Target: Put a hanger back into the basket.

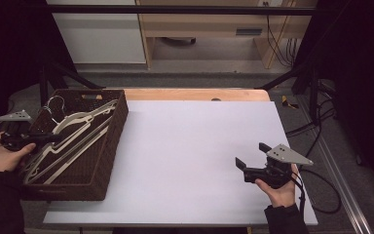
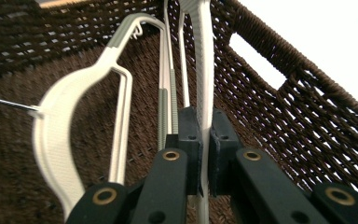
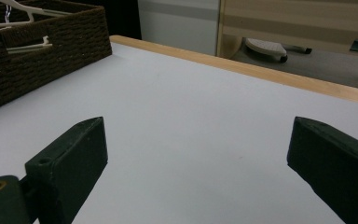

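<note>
Both hands come in at the near edge, each holding a gripper. At the near right, the right gripper (image 1: 250,154) hovers just above the white table (image 1: 190,146), its jaws spread wide with nothing between them. At the left, the left gripper (image 2: 204,128) reaches into the brown wicker basket (image 1: 109,146), its jaws clamped on the flat arm of a white hanger (image 2: 204,60). More pale hangers (image 1: 73,139) lie heaped in the basket, which sits on the table's left side.
</note>
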Demonstrator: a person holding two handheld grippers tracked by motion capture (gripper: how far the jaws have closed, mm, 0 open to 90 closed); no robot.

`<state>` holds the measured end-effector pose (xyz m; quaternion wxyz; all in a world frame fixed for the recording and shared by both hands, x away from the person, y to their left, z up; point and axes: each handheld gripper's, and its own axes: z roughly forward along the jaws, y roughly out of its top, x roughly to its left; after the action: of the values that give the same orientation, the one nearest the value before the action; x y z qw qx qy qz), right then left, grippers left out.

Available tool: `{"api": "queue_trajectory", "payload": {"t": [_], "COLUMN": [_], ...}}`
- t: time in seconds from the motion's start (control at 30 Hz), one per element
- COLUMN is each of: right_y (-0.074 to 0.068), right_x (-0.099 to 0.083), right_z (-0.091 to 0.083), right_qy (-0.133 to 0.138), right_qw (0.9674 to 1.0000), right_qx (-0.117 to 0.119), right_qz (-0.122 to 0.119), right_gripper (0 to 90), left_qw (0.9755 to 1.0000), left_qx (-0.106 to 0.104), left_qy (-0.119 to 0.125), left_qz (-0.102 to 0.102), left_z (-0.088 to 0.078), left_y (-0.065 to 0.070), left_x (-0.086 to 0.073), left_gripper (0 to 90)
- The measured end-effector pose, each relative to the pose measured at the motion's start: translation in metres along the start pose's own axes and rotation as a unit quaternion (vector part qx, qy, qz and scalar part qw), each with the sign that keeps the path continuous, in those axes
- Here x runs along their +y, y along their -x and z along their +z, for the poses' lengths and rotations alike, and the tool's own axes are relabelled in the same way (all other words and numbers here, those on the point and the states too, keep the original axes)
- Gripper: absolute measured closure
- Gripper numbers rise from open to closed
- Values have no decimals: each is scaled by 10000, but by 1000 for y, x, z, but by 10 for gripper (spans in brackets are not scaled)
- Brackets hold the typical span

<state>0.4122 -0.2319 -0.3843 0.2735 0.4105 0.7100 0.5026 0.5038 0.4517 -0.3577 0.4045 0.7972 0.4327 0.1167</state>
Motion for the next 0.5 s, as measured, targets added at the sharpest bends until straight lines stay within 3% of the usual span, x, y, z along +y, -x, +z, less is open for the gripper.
{"api": "queue_trajectory", "payload": {"t": [0.33,0.5], "right_y": [-1,-1], "right_x": [1,0], "right_z": [-1,-1], "right_qy": [9,3], "right_qw": [10000,10000], "right_qx": [6,22], "right_qz": [-3,-24], "right_gripper": [53,54], "left_qw": [9985,9945], "left_qx": [234,753], "left_qy": [-142,-438], "left_qz": [-484,-575], "left_z": [10,14], "left_y": [-3,-3], "left_x": [-11,-13], "left_gripper": [843,821]}}
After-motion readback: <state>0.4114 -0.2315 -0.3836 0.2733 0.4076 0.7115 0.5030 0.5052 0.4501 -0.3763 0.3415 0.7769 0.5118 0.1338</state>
